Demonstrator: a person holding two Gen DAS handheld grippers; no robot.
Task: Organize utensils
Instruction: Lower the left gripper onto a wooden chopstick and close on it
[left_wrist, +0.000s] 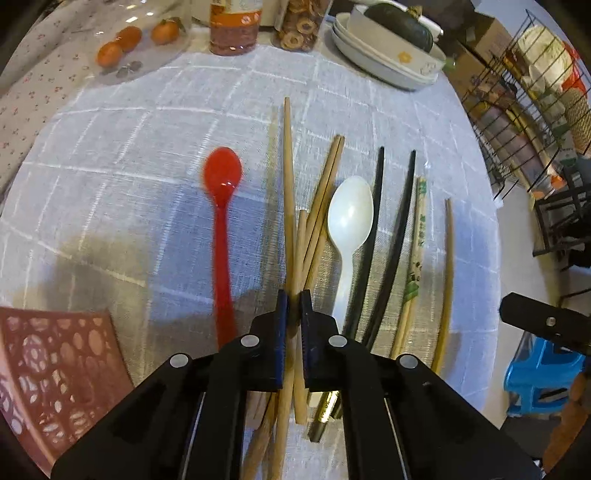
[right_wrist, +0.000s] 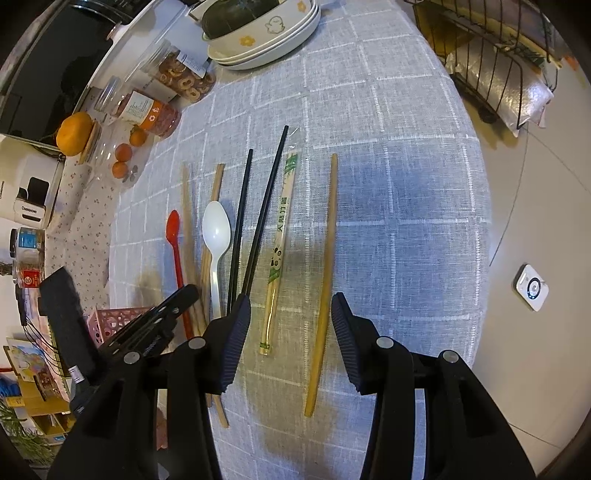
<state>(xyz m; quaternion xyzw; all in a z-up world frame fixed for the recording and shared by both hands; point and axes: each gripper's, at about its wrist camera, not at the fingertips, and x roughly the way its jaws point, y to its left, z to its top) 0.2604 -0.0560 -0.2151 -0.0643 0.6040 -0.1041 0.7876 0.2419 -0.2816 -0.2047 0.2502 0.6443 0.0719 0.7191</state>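
My left gripper (left_wrist: 294, 301) is shut on a wooden chopstick (left_wrist: 289, 177) from a pile of several wooden chopsticks (left_wrist: 321, 206) on the checked tablecloth. A red spoon (left_wrist: 221, 206) lies to its left. A white spoon (left_wrist: 349, 221), two black chopsticks (left_wrist: 397, 236), a wrapped pair (left_wrist: 415, 254) and a single bamboo chopstick (left_wrist: 447, 280) lie to its right. My right gripper (right_wrist: 290, 317) is open and empty above the wrapped pair (right_wrist: 280, 243) and the bamboo chopstick (right_wrist: 327, 273). The left gripper shows in the right wrist view (right_wrist: 173, 306).
A pink perforated basket (left_wrist: 48, 373) stands at the near left. Stacked white dishes (left_wrist: 388, 55) holding a dark squash, two jars (left_wrist: 232, 26) and tangerines (left_wrist: 127, 40) line the far edge. A wire rack (left_wrist: 532, 110) stands beyond the table's right edge.
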